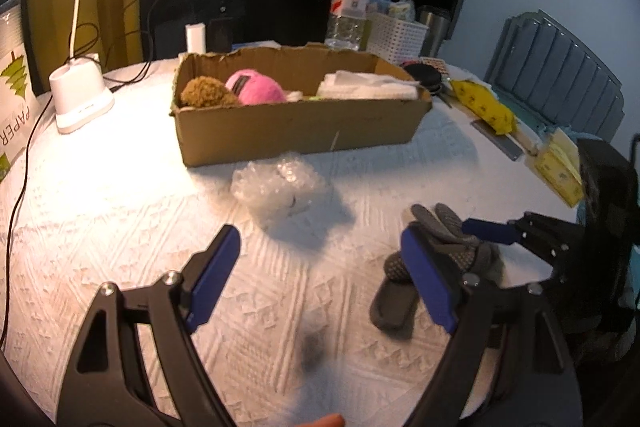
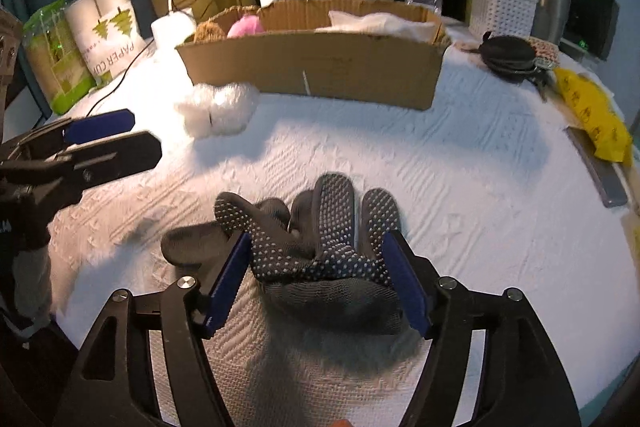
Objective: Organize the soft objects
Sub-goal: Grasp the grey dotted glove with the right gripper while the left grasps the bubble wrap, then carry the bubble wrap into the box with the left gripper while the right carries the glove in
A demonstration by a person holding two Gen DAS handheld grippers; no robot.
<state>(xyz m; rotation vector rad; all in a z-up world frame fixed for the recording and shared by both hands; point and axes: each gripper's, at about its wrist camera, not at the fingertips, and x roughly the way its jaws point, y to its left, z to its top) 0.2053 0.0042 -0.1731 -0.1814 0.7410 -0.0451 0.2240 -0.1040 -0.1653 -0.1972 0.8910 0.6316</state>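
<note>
A dark grey dotted glove (image 2: 316, 251) lies on the white tablecloth (image 2: 460, 187). My right gripper (image 2: 318, 279) is open, its blue pads on either side of the glove's palm. The glove also shows in the left wrist view (image 1: 440, 251), behind my right finger pad. My left gripper (image 1: 320, 275) is open and empty above the cloth. A wad of bubble wrap (image 1: 282, 187) lies in front of a cardboard box (image 1: 300, 131). The box holds a brown plush (image 1: 204, 93), a pink plush (image 1: 256, 89) and white cloth (image 1: 368, 87).
A lit desk lamp (image 1: 80, 99) stands at the back left by a paper cup pack (image 2: 108, 27). Behind the box are a water bottle (image 1: 348, 7) and a white basket (image 1: 396, 39). A black pouch (image 2: 508, 59) and yellow bag (image 2: 592, 111) lie at right.
</note>
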